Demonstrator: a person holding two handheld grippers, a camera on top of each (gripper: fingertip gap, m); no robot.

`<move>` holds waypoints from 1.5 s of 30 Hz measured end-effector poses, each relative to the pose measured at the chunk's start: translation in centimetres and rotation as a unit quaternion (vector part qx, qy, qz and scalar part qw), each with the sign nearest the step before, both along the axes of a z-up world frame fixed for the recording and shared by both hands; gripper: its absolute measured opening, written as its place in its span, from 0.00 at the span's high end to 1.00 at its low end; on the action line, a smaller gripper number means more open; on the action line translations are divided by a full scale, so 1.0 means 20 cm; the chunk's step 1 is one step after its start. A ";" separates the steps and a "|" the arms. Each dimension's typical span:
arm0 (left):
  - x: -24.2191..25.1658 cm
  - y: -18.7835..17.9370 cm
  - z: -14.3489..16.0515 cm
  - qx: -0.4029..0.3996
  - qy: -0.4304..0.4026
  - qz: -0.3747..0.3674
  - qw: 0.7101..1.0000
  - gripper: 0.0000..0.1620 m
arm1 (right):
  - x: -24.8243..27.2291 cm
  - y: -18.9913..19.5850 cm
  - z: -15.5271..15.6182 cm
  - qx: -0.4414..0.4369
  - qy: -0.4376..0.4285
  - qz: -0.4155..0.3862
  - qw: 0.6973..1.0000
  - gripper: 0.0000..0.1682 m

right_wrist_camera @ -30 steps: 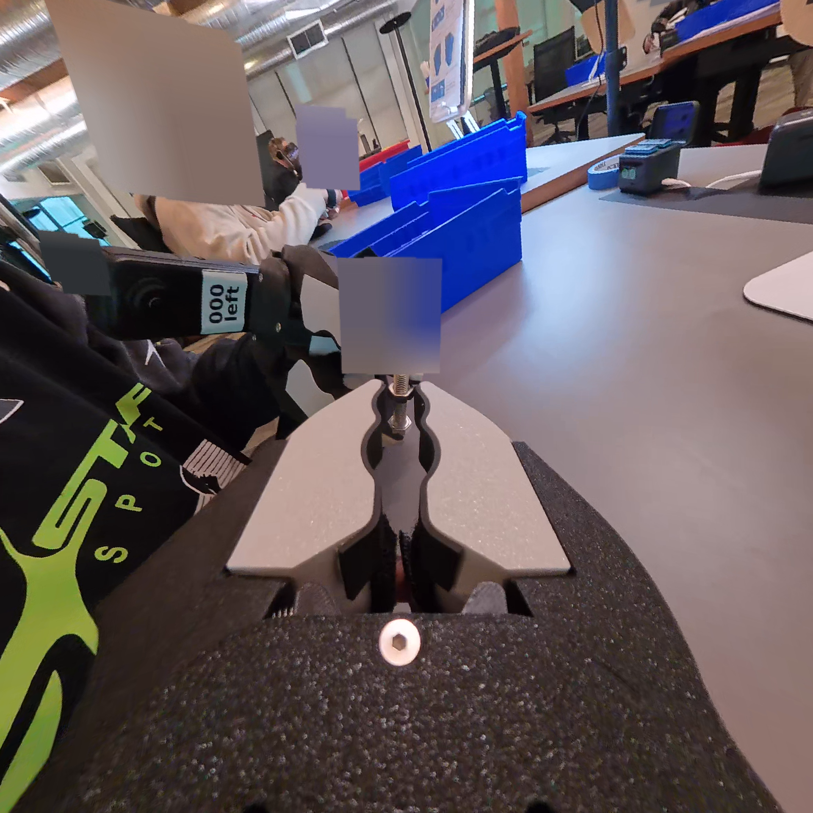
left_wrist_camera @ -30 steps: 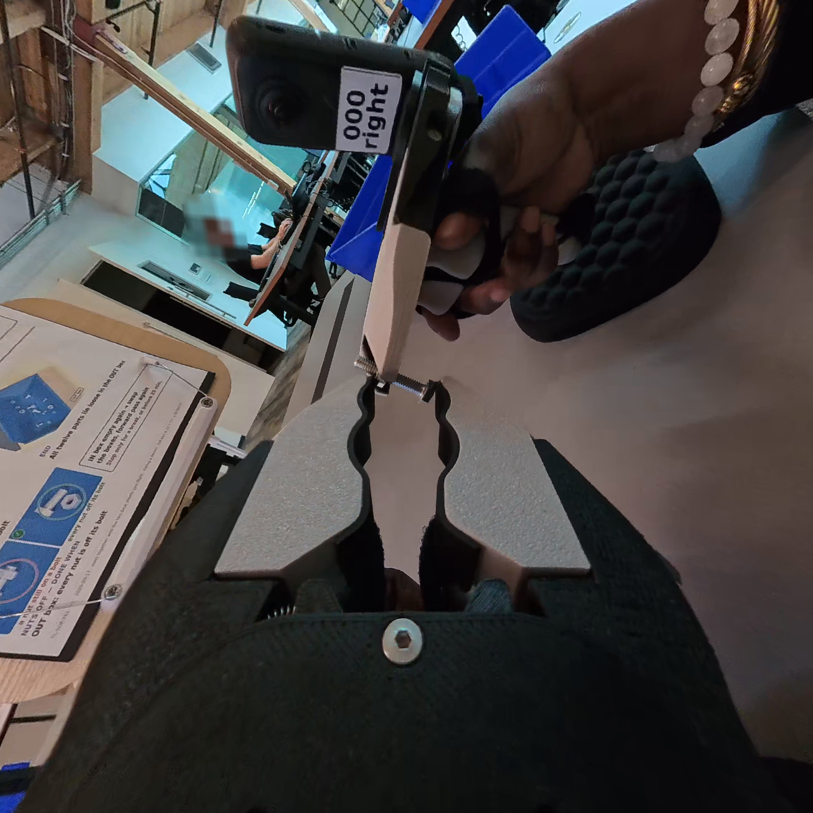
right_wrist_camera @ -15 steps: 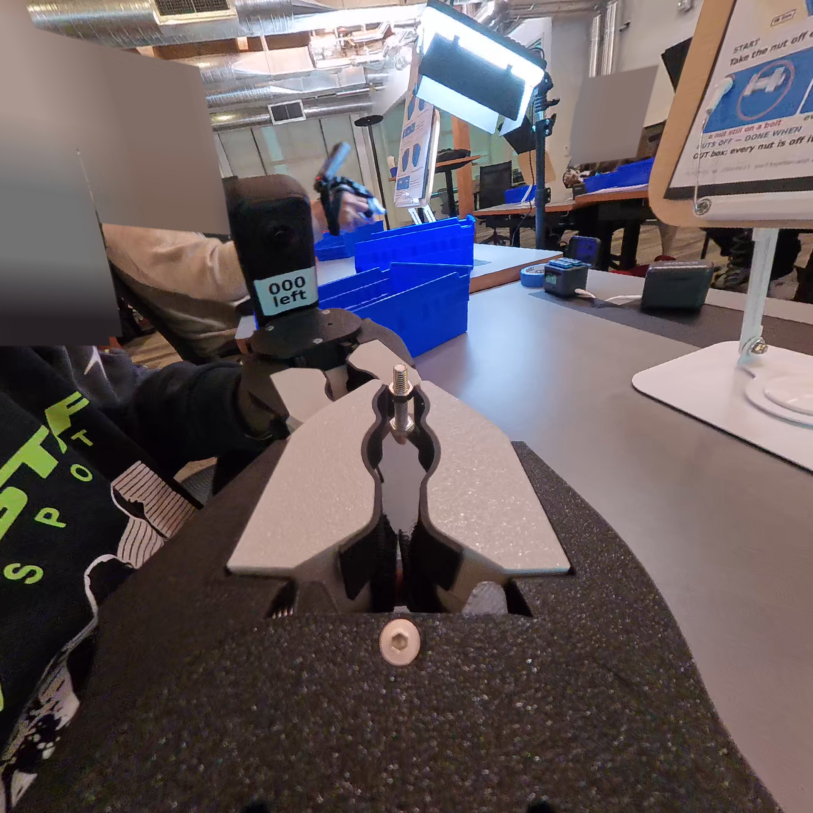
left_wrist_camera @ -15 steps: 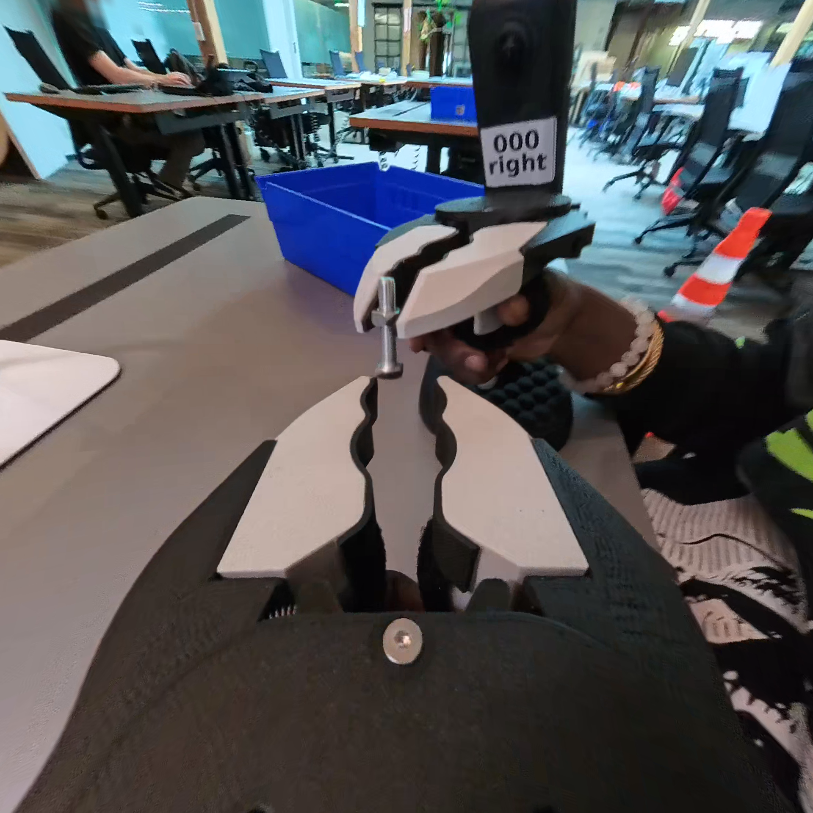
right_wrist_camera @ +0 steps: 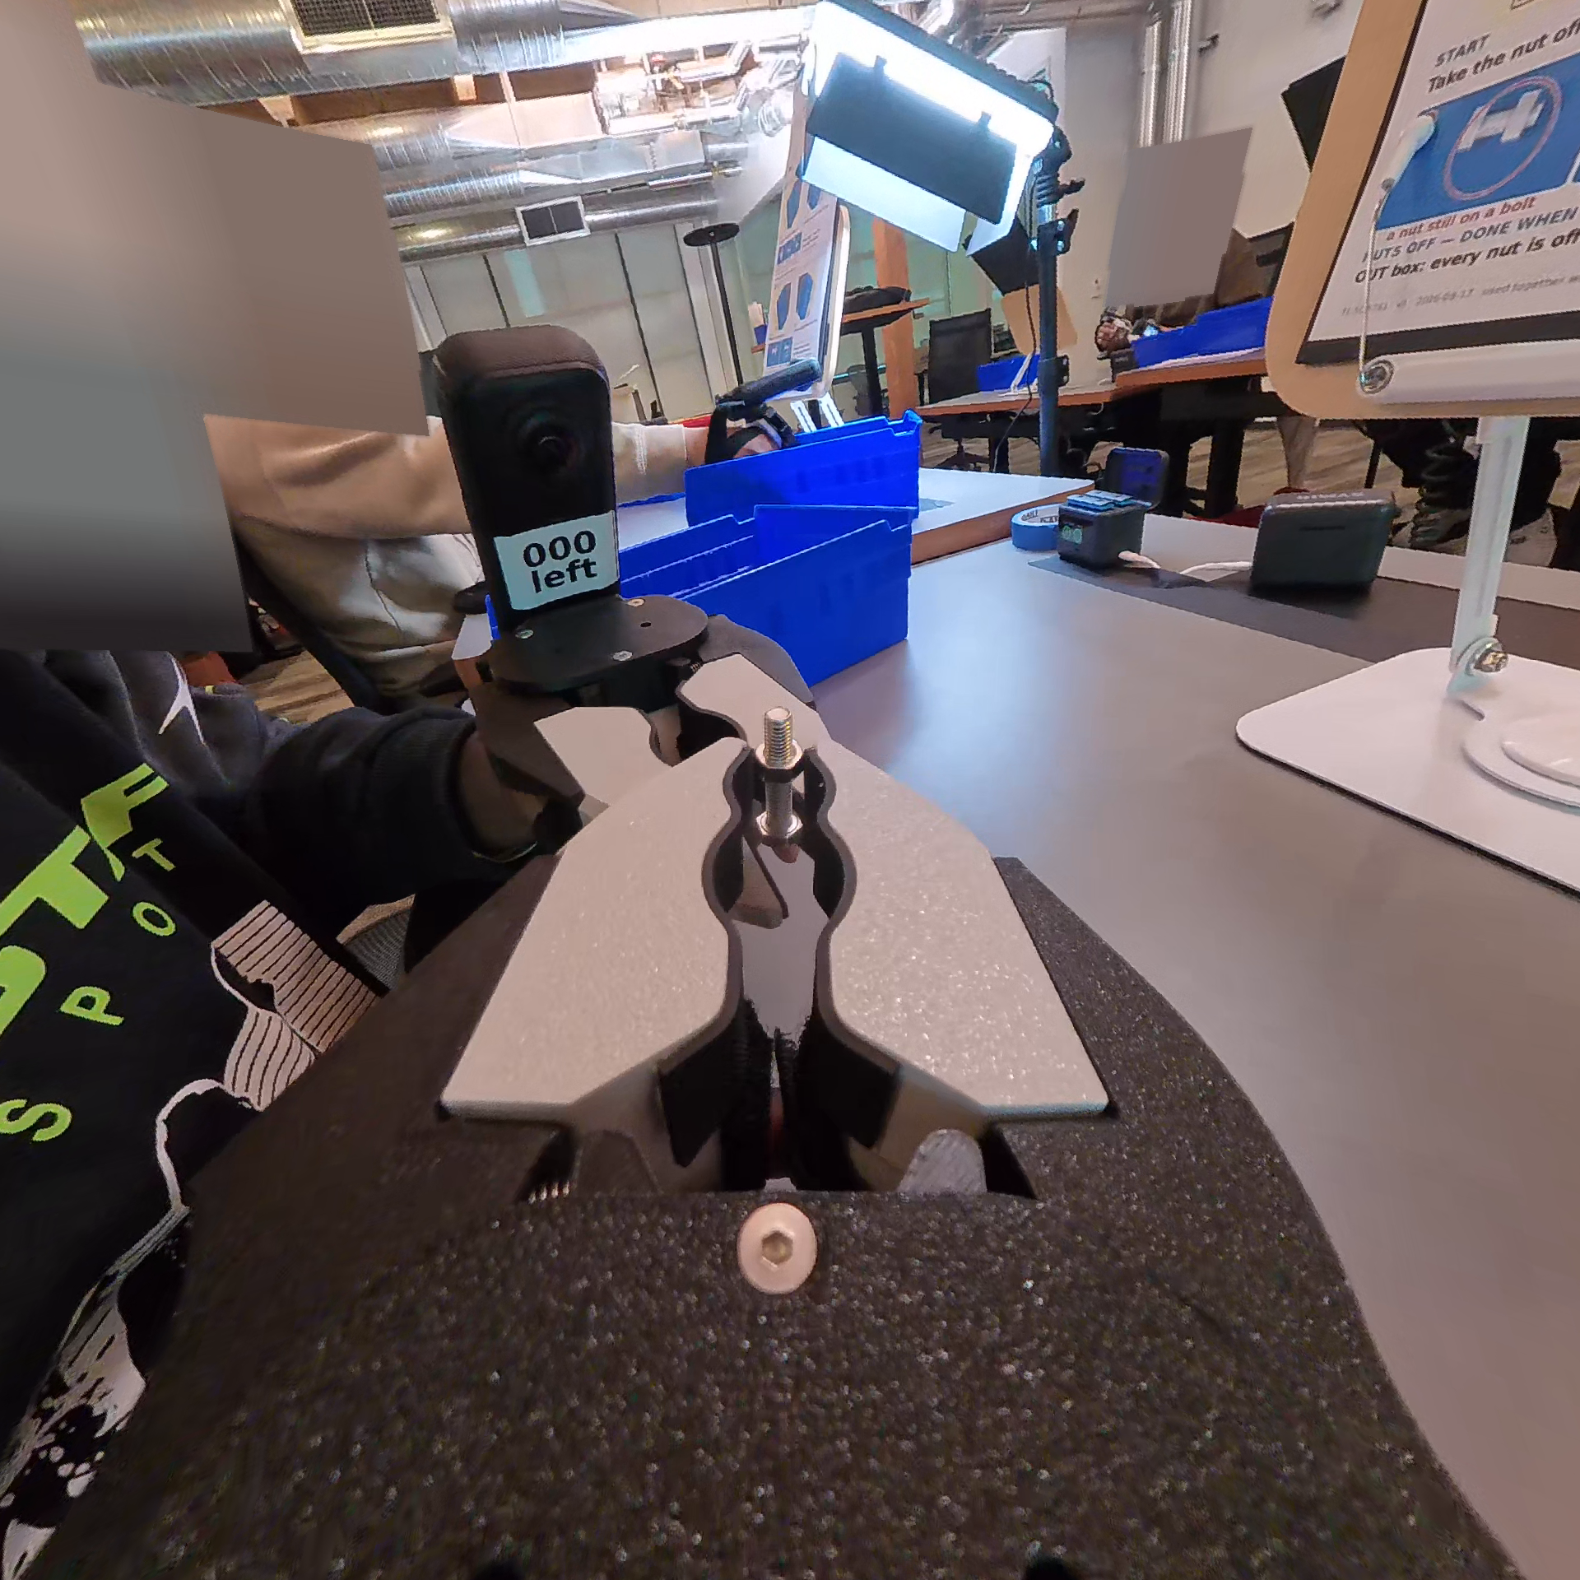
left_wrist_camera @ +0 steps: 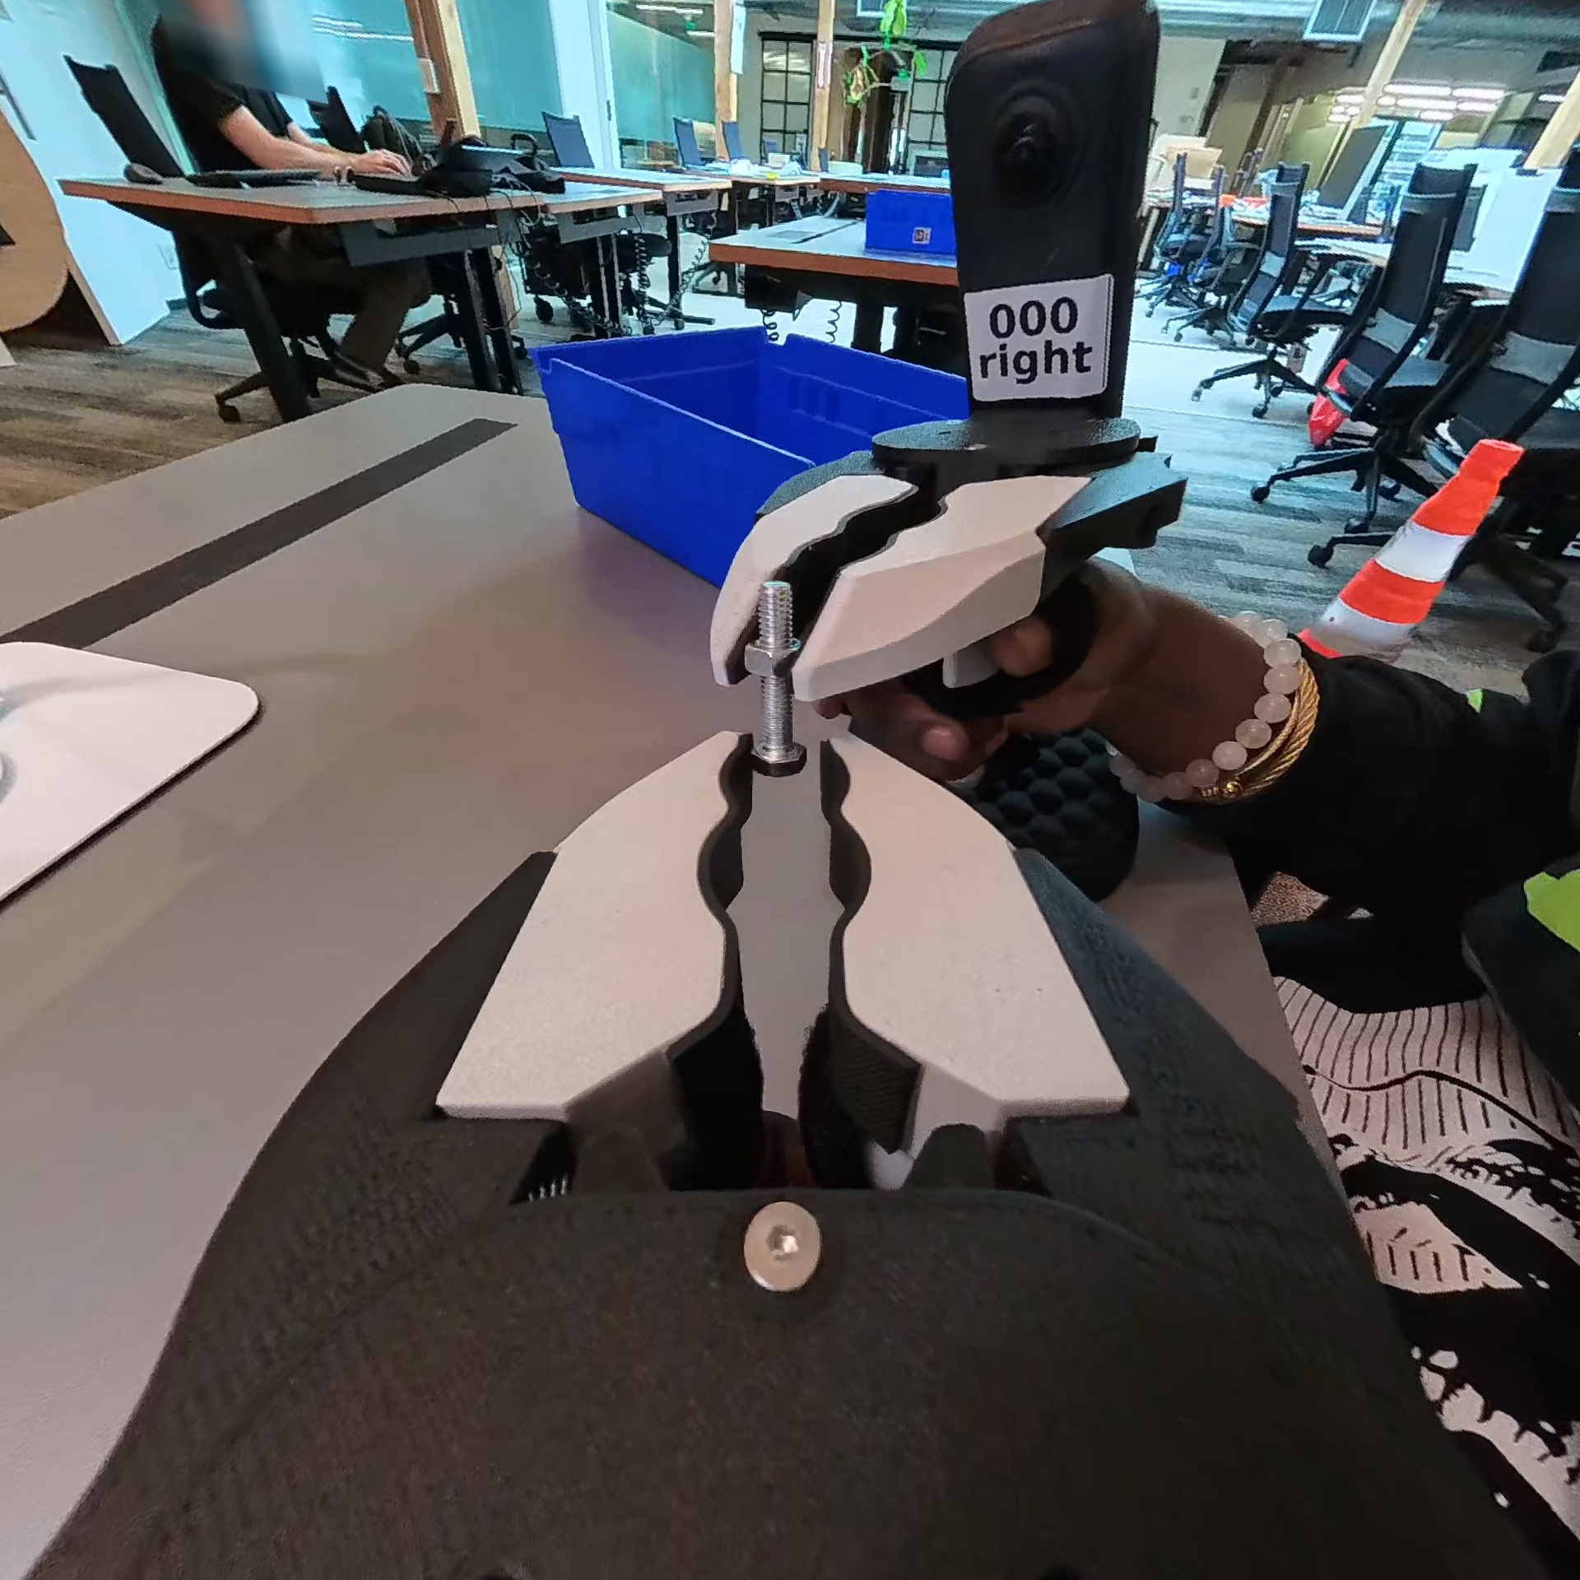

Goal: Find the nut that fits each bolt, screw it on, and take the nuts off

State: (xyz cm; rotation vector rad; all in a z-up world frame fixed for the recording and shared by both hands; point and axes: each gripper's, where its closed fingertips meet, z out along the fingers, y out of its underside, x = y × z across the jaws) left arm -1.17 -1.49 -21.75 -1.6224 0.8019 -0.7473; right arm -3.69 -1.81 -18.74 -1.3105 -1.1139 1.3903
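Observation:
A silver bolt (left_wrist_camera: 776, 710) stands upright with its head down and a hex nut (left_wrist_camera: 772, 658) partway up its thread. My right gripper (left_wrist_camera: 769, 671) is shut on the nut and holds the bolt above the grey table (left_wrist_camera: 385, 684). In the right wrist view the nut (right_wrist_camera: 778, 754) sits between my right gripper's (right_wrist_camera: 778, 761) tips, with the thread end above and the head below. My left gripper (left_wrist_camera: 782, 752) is open. The bolt head sits at its tips, by the left finger, with a gap to the right finger. Its fingers (right_wrist_camera: 598, 752) show left of the bolt.
A blue bin (left_wrist_camera: 727, 427) stands on the table behind the grippers, and more blue bins (right_wrist_camera: 795, 581) at the far side. A white sign stand base (right_wrist_camera: 1411, 752) sits to the right, also in the left wrist view (left_wrist_camera: 103, 735). A black foam pad (left_wrist_camera: 1052, 821) lies under the right hand.
One second ago both grippers were tilted and the bolt lay crosswise at my left gripper's tips. Both have swung level and the bolt now stands upright. The right gripper kept hold of the nut.

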 end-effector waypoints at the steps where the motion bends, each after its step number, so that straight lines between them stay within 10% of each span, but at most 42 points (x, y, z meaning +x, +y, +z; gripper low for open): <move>1: 0.00 0.00 0.00 0.002 0.000 0.002 1.000 0.91 | 0.00 0.00 0.00 0.000 0.000 -0.001 1.000 0.94; 45: 0.05 -0.07 -0.02 0.050 0.042 -0.038 0.997 0.93 | 0.03 -0.11 0.00 0.092 0.015 0.068 0.993 0.94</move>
